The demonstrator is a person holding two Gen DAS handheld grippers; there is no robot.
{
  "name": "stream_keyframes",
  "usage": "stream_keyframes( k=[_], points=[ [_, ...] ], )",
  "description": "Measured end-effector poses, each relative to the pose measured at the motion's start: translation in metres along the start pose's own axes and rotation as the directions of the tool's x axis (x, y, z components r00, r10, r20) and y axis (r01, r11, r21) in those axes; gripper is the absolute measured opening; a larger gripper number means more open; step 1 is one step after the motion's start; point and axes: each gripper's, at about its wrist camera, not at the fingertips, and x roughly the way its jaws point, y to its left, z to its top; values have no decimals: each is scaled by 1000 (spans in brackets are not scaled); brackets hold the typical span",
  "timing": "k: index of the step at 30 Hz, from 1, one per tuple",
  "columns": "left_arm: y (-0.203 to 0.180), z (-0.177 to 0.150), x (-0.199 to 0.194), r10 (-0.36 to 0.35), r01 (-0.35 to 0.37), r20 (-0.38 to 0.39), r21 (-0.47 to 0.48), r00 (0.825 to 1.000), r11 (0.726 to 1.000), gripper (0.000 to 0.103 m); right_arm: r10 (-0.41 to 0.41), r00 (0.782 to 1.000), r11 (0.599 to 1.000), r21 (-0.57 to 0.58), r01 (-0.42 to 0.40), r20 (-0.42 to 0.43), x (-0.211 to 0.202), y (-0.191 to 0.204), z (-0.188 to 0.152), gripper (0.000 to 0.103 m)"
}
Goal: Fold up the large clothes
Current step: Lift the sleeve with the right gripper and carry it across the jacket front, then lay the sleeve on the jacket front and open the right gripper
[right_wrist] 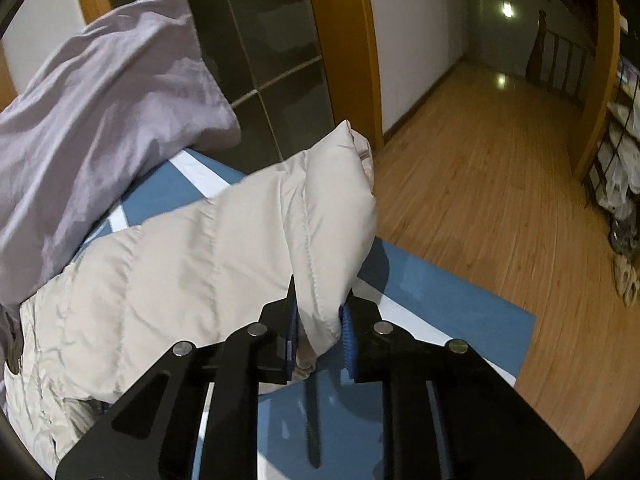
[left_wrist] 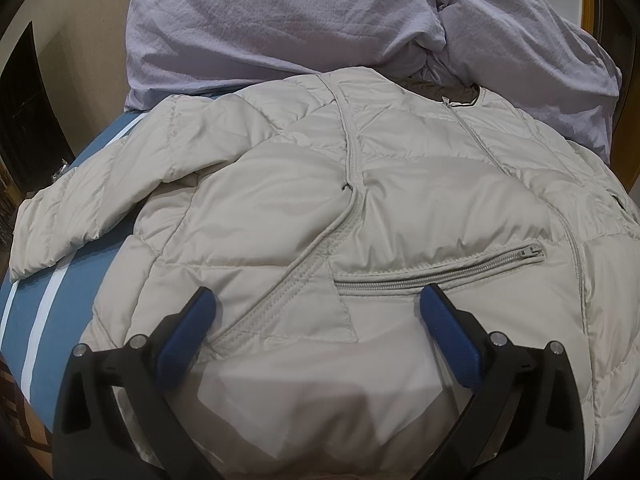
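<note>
A beige quilted puffer jacket (left_wrist: 360, 208) lies front-up on a blue bed cover (left_wrist: 60, 300), zipped, with a pocket zipper (left_wrist: 440, 272) near my left gripper. One sleeve (left_wrist: 72, 216) lies out to the left. My left gripper (left_wrist: 316, 308) is open and hovers just above the jacket's lower front, empty. In the right wrist view my right gripper (right_wrist: 320, 312) is shut on the jacket's other sleeve (right_wrist: 312, 208) near its cuff and holds it lifted above the bed cover (right_wrist: 440, 296).
A lilac duvet (left_wrist: 320, 20) is bunched at the far side of the bed, also in the right wrist view (right_wrist: 100, 120). Beyond the bed edge are a wooden floor (right_wrist: 480, 184), a wooden door frame (right_wrist: 352, 60) and a rack of bags (right_wrist: 624, 168).
</note>
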Motion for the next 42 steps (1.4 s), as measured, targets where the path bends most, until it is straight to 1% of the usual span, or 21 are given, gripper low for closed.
stream_keyframes(
  k=[3, 8, 11, 14, 16, 19, 21, 25, 30, 35, 38, 42],
  points=[
    [1, 0, 1, -5, 5, 0, -3, 1000, 1000, 101, 28, 999, 999, -42, -27, 33, -13, 17, 2, 18],
    [2, -1, 1, -11, 11, 0, -9, 1000, 1000, 101, 121, 991, 986, -125, -113, 58, -39, 51, 1, 17],
    [3, -1, 0, -15, 15, 1, -12, 1000, 1000, 101, 182, 982, 967, -189, -169, 56, -54, 81, -3, 17],
    [3, -1, 0, -19, 19, 1, -15, 1000, 1000, 101, 243, 969, 940, -256, -226, 38, -67, 115, -11, 17],
    [3, -1, 1, -21, 21, 1, -17, 1000, 1000, 101, 289, 957, 915, -300, -270, 20, -76, 138, -20, 17],
    [4, -2, 1, -25, 25, 2, -20, 1000, 1000, 101, 360, 933, 866, -364, -344, -25, -89, 174, -35, 17],
    [4, -2, 1, -27, 27, 2, -22, 1000, 999, 101, 399, 914, 831, -393, -394, -74, -95, 200, -49, 17],
    [4, -2, 1, -31, 32, 3, -26, 1000, 999, 101, 434, 885, 770, -440, -462, -170, -99, 241, -82, 17],
    [5, -2, 1, -39, 39, 3, -31, 999, 999, 101, 468, 830, 677, -481, -557, -303, -106, 292, -133, 17],
    [7, -3, 2, -48, 48, 3, -36, 999, 998, 101, 490, 778, 600, -495, -628, -393, -117, 325, -171, 17],
    [7, -3, 2, -52, 52, 3, -40, 999, 998, 101, 488, 767, 573, -510, -642, -416, -122, 338, -188, 17],
    [8, -3, 2, -57, 57, 3, -42, 998, 997, 101, 481, 759, 558, -515, -651, -438, -123, 353, -200, 17]
  ],
)
